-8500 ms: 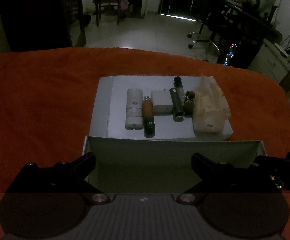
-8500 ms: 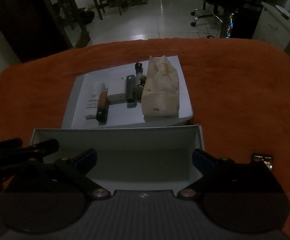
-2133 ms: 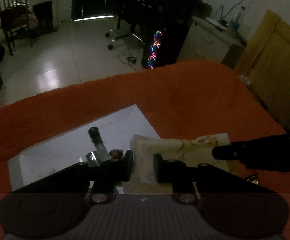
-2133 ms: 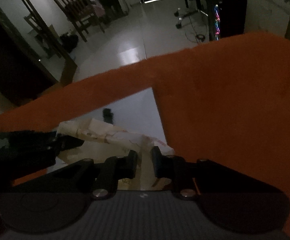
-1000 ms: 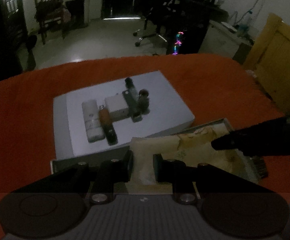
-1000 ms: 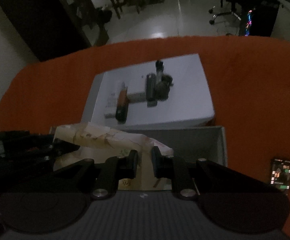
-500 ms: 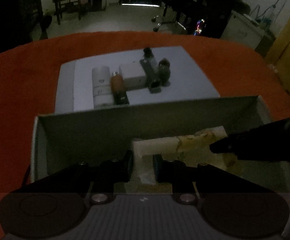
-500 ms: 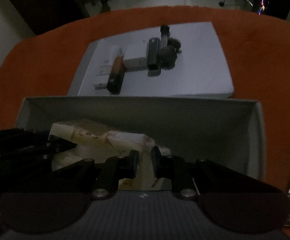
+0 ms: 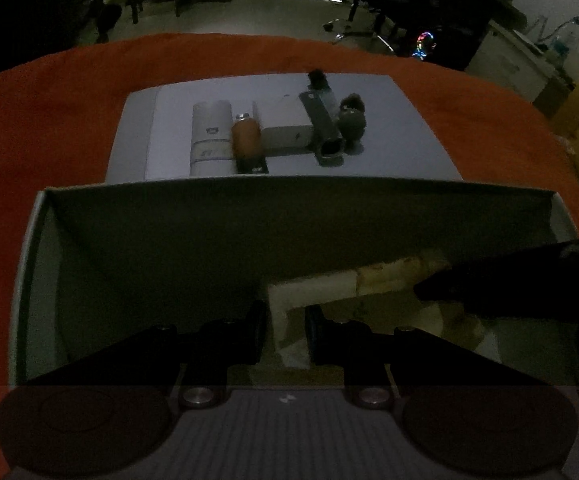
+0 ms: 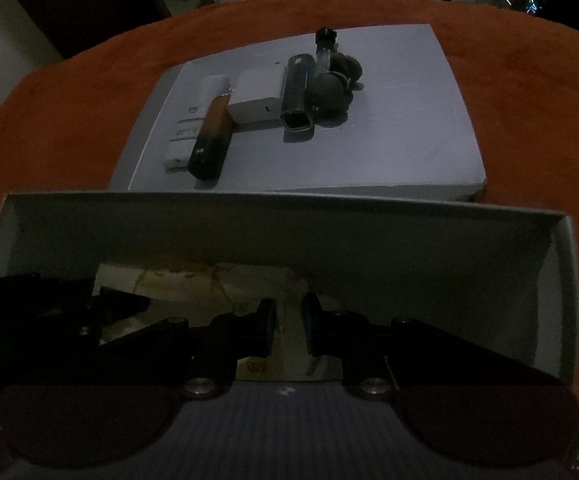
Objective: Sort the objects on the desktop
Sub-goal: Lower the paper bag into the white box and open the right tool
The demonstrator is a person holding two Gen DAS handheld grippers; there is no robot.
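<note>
You are holding a crinkly paper bag (image 9: 321, 284) with both tools, down inside the open grey box (image 9: 249, 216) that sits on the orange bench (image 9: 49, 112). Your left hand-held gripper (image 9: 285, 330) is squeezed nearly all the way closed, and a pale edge of the bag is pinched between its two black fingers (image 9: 255, 330). Your right hand-held gripper (image 10: 289, 328) is squeezed just as tight on the other end of the same bag, with the bag's paper showing in the thin gap. From the left wrist view, your right tool comes in as a dark shape from the right side and lies over the bag. From the right wrist view, your left tool is the dark shape low on the left. The bag lies low in the box, close to the wall nearest you. Behind the box is a flat white box lid (image 10: 409, 120) with small things lined up on it: a white tube (image 9: 209, 136), a brown and black stick (image 10: 211, 136) just beside it, a small white block (image 9: 285, 124), a dark grey bar (image 10: 297, 92), a little clear vial with a black cap (image 10: 325, 46), and a round dark lump (image 10: 329, 90). It is dim, so small details are hard to see.
</note>
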